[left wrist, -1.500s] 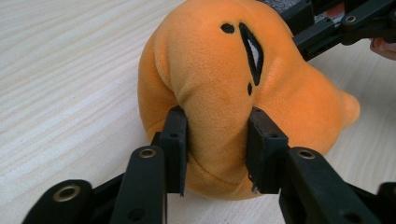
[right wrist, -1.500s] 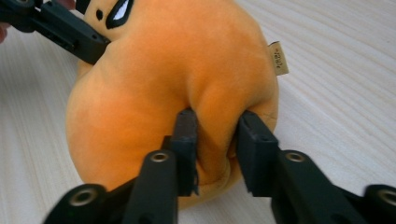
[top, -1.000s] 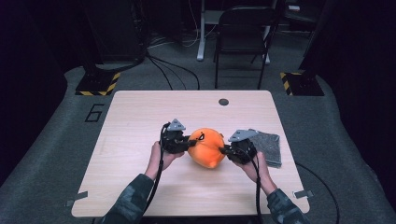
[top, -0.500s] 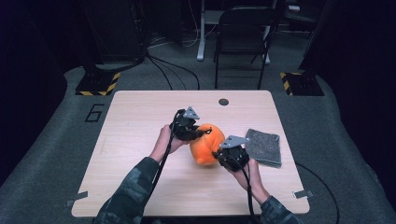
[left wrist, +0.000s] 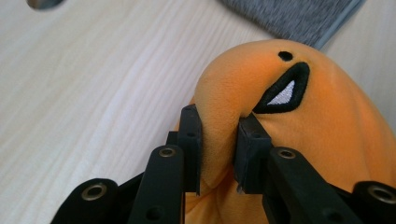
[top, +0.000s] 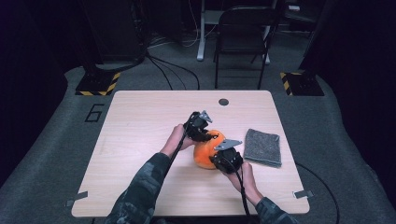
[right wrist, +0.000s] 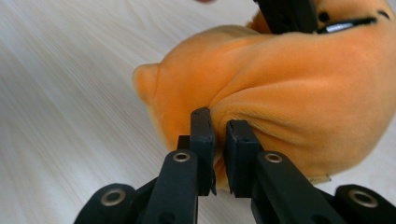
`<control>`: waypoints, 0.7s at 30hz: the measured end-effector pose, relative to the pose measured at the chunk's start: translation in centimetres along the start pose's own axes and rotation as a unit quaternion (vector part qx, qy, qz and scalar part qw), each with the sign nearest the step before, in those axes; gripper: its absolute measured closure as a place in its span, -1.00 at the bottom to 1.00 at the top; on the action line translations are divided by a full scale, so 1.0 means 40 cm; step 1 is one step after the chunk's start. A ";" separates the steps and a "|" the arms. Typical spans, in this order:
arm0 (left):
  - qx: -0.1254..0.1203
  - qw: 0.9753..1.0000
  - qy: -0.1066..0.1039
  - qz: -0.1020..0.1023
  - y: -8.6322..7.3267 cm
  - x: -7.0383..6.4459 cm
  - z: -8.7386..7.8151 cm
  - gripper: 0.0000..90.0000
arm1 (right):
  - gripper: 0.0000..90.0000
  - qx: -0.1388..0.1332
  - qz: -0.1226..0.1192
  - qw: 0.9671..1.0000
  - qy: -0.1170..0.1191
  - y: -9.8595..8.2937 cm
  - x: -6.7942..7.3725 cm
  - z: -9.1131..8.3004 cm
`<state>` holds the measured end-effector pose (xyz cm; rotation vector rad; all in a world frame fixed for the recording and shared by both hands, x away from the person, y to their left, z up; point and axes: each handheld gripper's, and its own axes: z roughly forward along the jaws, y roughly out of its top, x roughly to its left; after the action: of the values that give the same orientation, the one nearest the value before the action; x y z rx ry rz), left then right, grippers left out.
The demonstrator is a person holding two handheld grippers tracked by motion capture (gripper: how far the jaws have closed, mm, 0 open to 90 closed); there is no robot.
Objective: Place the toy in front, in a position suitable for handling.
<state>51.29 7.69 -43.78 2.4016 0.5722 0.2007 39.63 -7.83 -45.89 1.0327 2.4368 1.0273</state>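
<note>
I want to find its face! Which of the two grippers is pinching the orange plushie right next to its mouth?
The left gripper: it pinches the orange plushie just beside the black stitched mouth. The right gripper pinches plain orange fabric.

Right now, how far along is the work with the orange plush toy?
Done: both grips are on. The left hand-held gripper and right hand-held gripper each pinch a fold of the round orange plush toy. In hand: handling it on the wooden table. Left: release.

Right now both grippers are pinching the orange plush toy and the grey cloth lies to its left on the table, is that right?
Not quite: in the high view the grey cloth lies to the right of the orange plush toy. Both the left gripper and the right gripper do pinch it.
</note>
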 end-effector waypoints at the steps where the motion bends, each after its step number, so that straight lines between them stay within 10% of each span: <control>1: 0.001 1.000 -0.002 -0.004 -0.006 0.004 0.009 0.66 | 0.85 0.000 0.000 1.000 0.000 0.000 0.000 0.000; 8: -0.001 1.000 0.006 -0.018 -0.016 0.016 0.011 0.48 | 0.84 0.002 0.028 1.000 -0.004 -0.015 -0.022 0.008; 15: -0.002 0.998 0.029 -0.049 -0.037 0.040 -0.025 -0.18 | 0.84 -0.001 0.048 0.999 -0.011 -0.023 -0.029 0.006; 21: -0.051 0.993 0.037 -0.098 -0.087 0.042 -0.079 -0.40 | 0.81 -0.001 0.052 0.998 -0.018 -0.023 -0.029 0.007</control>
<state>50.67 12.63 -43.54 2.2309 0.8077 0.2298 40.11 -8.98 -46.74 1.1776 2.3746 1.0340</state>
